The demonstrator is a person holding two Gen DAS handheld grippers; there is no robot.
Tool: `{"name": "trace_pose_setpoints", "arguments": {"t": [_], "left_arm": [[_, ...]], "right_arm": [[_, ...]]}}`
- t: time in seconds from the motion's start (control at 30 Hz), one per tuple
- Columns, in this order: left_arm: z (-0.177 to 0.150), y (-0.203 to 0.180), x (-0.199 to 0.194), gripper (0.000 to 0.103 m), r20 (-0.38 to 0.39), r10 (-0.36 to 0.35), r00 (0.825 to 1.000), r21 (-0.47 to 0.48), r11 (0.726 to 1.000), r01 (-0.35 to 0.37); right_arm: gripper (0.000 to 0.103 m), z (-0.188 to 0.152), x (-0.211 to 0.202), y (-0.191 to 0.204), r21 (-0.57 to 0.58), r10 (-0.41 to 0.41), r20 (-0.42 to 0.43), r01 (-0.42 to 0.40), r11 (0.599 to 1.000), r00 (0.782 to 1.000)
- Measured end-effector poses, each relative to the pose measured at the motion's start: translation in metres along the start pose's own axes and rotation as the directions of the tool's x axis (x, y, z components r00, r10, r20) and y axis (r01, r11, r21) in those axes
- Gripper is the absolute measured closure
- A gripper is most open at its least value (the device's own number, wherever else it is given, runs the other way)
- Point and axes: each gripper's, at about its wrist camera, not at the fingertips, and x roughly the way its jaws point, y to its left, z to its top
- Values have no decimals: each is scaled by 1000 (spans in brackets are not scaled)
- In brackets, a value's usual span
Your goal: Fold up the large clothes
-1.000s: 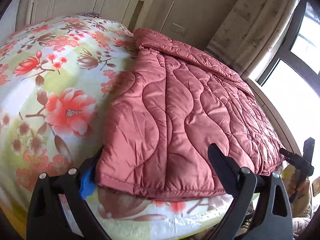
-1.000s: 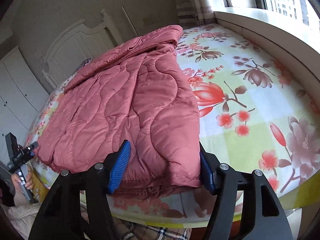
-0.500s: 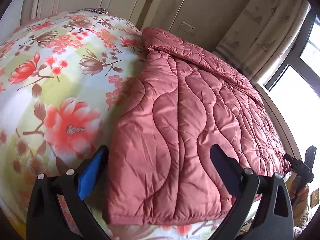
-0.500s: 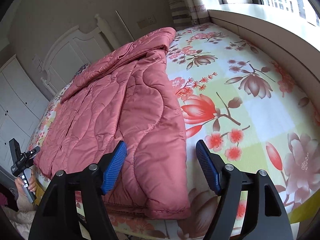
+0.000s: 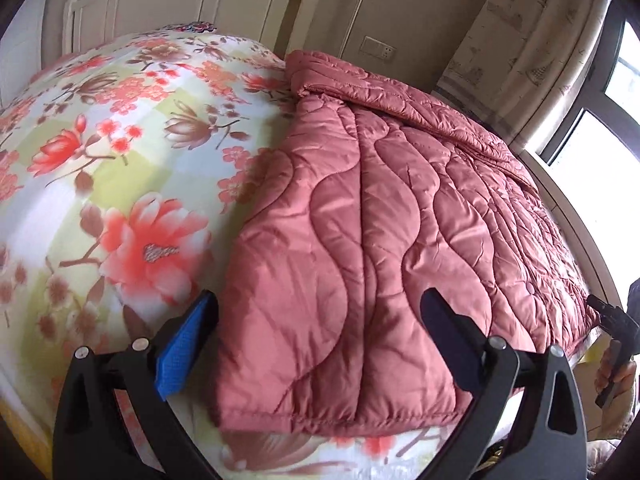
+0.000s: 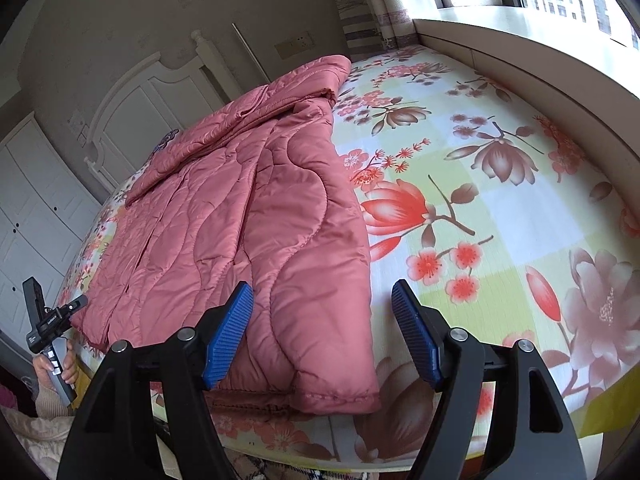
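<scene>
A quilted pink coat (image 5: 380,240) lies flat on a bed covered by a floral sheet (image 5: 120,160), folded lengthwise with one long edge running toward the white headboard (image 5: 248,4) and its hem at the near edge of the mattress. In the left wrist view the left gripper (image 5: 316,332) hovers over the near left corner of the coat with its jaws spread wide; the blue pad (image 5: 182,352) sits just beside the coat's edge and the other finger stands over the quilting, neither pressing the fabric. In the right wrist view the right gripper (image 6: 322,328) hangs over the coat's near right corner (image 6: 332,360), its jaws having just been opening; the corner lies between the blue pads (image 6: 230,332) but they stand apart from it, so nothing is gripped. To the right of the coat the floral sheet is bare up to the window ledge (image 6: 520,52). A curtain (image 5: 520,40) hangs by the window, and a white wardrobe (image 6: 28,208) stands at the far left of the right wrist view.
</scene>
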Motion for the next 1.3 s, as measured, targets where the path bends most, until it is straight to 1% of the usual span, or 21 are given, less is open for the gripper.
{"name": "trace_pose_setpoints", "arguments": {"t": [0.1,0.2,0.27,0.37,0.43,0.53,0.67,0.77,0.83,0.9,0.93,0.97,1.07,1.13,1.23,1.27,1.3], "left_arm": [[-6,7,-8,2,-9,0,1000,4,1000,0],[-11,18,-17,2,-6,-7,1000,-23,1000,7],[-14,26,-24,2,-5,-3,1000,-42,999,3],[-16,34,-28,2,4,-44,999,-46,998,44],[-16,35,-28,2,14,-46,999,-40,998,46],[-17,30,-26,2,32,-17,999,-25,1000,18],[-19,16,-19,2,32,60,998,40,997,-62],[-18,10,-14,2,27,108,994,54,993,-109],[-16,7,-10,2,29,136,990,51,989,-138],[-13,-1,-2,2,14,199,980,77,977,-199],[-12,-5,1,2,0,218,976,88,972,-217],[-10,-7,3,2,-7,220,976,85,972,-218],[-4,-9,7,2,-13,219,976,44,975,-218],[-4,-14,9,2,-15,223,975,51,974,-222],[-8,-18,9,2,-5,221,975,73,973,-220],[-9,-18,8,2,-2,215,977,72,974,-215],[-10,-19,7,4,0,204,979,72,977,-203]], "right_arm": [[32,-8,-7,-3,6,11,18,-11,1000,1000],[32,-17,-15,-9,17,28,39,-28,999,999],[32,-21,-20,-7,9,20,36,-20,1000,999],[32,-24,-22,-4,-6,7,26,-6,1000,1000],[32,-23,-21,-3,-12,3,26,-3,1000,1000],[32,-20,-18,-2,-11,-3,26,3,1000,1000],[32,-20,-16,0,-19,-13,33,13,1000,999],[31,-20,-15,0,-20,-5,40,5,1000,999],[28,-20,-14,0,-22,-1,44,2,1000,999],[26,-19,-12,3,-33,-5,45,6,999,999],[26,-19,-11,5,-40,-16,42,17,999,999],[26,-17,-9,7,-44,-27,38,29,999,999],[26,-12,-5,6,-20,-26,44,27,999,999],[26,-12,-3,8,-16,-34,46,34,999,998],[26,-16,-5,10,-28,-23,49,25,999,999],[26,-17,-5,10,-28,-19,56,20,999,998],[31,-18,-5,11,-29,-20,63,22,999,998]]}}
